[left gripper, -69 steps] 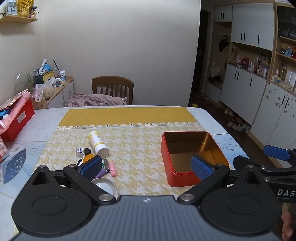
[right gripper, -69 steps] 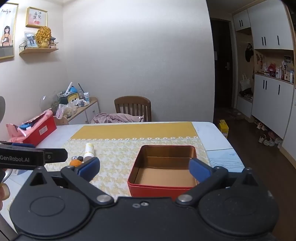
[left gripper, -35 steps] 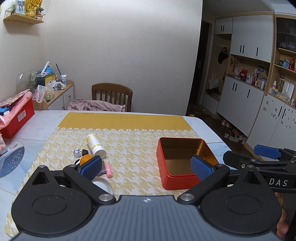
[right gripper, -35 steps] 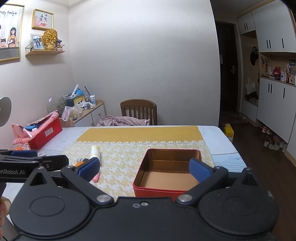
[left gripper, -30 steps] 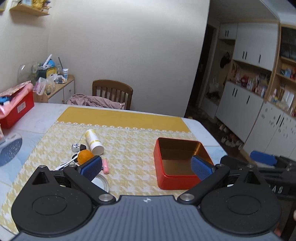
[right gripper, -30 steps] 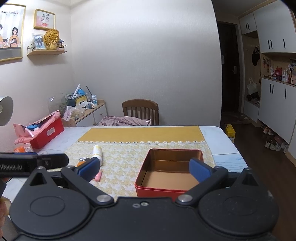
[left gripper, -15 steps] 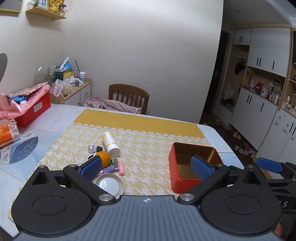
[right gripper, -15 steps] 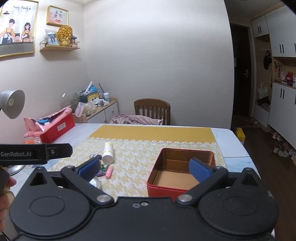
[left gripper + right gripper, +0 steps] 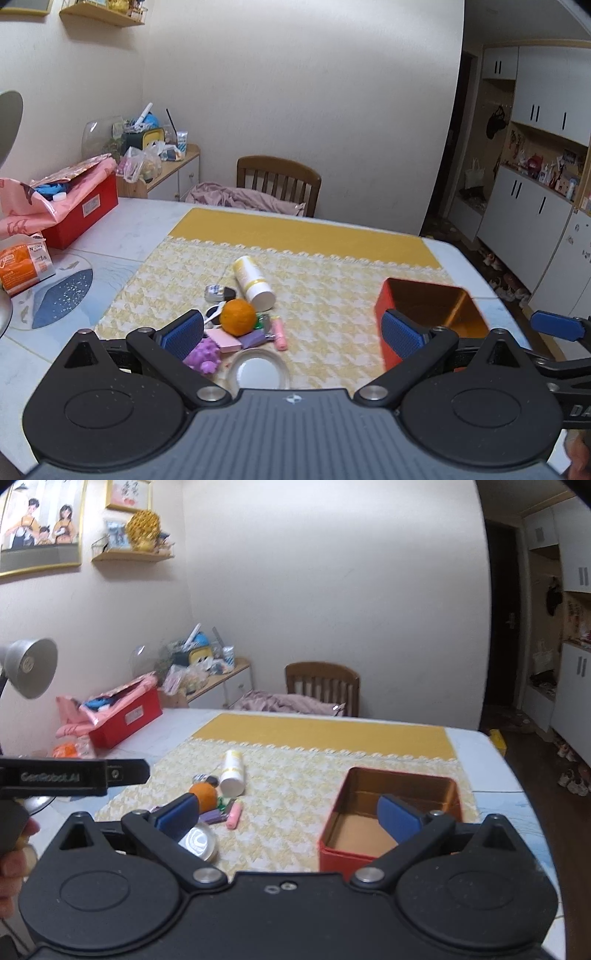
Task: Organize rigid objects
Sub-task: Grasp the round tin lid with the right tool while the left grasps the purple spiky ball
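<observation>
On the yellow mat (image 9: 332, 295), your clutter pile sits left of the empty red tin (image 9: 391, 812): orange ball (image 9: 238, 316), white bottle (image 9: 253, 282), pink tube (image 9: 279, 334), purple toy (image 9: 203, 356). Your left gripper (image 9: 291, 332) and right gripper (image 9: 288, 810) hover spread wide, holding nothing. Nudge that ball and it may roll away, scattering its neighbours.

left wrist: faces table (image 9: 122, 236) (low) | right wrist: same, shares tin (image 9: 399, 801)
</observation>
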Demonstrator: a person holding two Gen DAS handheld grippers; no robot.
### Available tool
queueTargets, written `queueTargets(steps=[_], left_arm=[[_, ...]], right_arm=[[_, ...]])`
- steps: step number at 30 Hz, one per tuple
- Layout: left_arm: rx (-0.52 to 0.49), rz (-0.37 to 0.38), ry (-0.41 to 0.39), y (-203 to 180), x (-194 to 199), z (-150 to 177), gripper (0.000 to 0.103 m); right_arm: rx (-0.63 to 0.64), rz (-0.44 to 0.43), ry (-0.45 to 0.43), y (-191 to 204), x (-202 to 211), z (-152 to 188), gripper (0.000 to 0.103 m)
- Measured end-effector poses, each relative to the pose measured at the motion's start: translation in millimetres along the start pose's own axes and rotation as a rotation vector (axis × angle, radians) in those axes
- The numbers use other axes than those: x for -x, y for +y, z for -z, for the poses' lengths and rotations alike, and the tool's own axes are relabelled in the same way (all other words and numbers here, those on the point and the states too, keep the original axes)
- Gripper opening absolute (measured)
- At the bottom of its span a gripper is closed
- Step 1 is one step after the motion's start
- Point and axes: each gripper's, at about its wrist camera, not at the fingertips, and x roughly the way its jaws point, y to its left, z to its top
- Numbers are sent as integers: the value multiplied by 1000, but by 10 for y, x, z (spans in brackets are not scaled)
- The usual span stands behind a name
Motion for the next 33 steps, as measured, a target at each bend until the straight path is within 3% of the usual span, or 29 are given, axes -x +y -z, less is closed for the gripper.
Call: queueTargets(steps=[6,22,30,33], left_arm=[[-24,-59,64,314,-307,101,103],[4,-11,263,1060,-1354,268,102],[-32,25,310,1169,-1655,263,94],[-44,47,332,1196,-1739,262,86]], right_arm=[[44,-43,80,204,-284,43,103],[225,-216,288,850,-1259,232,103],[317,-235,374,1143,-1799,366,100],[305,-231,399,1177,-1937,379,99]])
